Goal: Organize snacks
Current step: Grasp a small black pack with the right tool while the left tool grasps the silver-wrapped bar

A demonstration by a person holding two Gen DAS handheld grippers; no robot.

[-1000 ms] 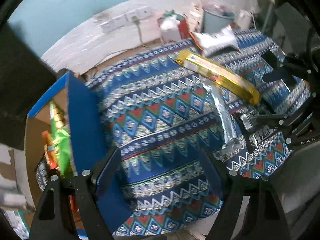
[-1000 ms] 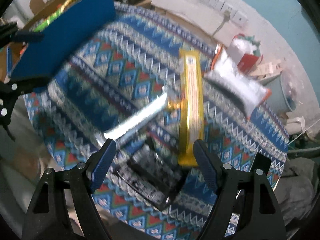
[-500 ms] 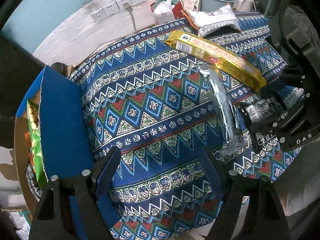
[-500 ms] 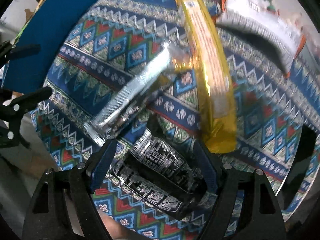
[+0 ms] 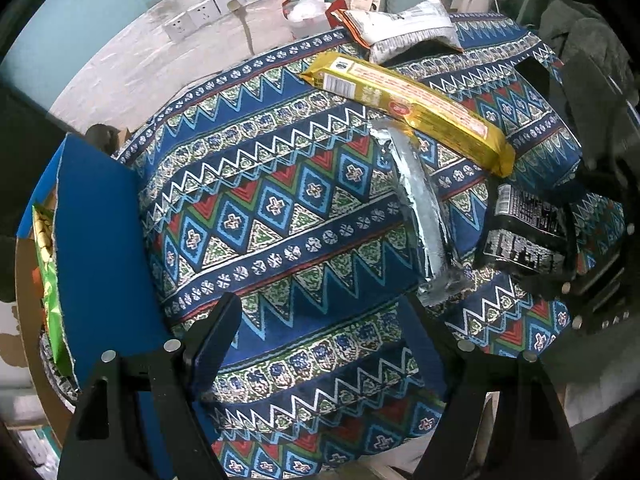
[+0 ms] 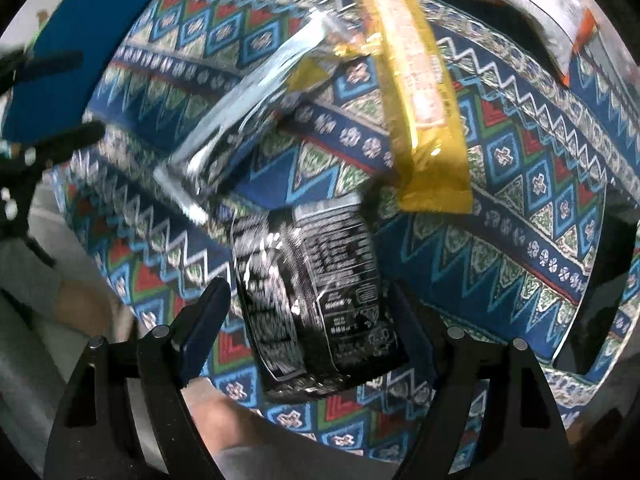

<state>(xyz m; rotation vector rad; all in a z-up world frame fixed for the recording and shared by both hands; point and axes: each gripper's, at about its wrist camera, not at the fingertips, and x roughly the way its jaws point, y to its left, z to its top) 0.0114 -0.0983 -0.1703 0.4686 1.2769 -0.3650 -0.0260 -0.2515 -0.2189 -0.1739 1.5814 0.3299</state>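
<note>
Lower now, right hand-held gripper (image 6: 310,324) straddles one black packet (image 6: 320,300).

right hand-held gripper (image 6: 308,320): is coming down over the black snack packet (image 6: 316,300), which a second ago lay small below its fingertips and is now filling the gap between the spread fingers, pads not pressing.
left hand-held gripper (image 5: 320,336): is sinking toward the patterned cloth (image 5: 280,216), jaws wide and empty.
blue box (image 5: 100,240): is sliding toward the left view's edge, less of its contents showing.
</note>
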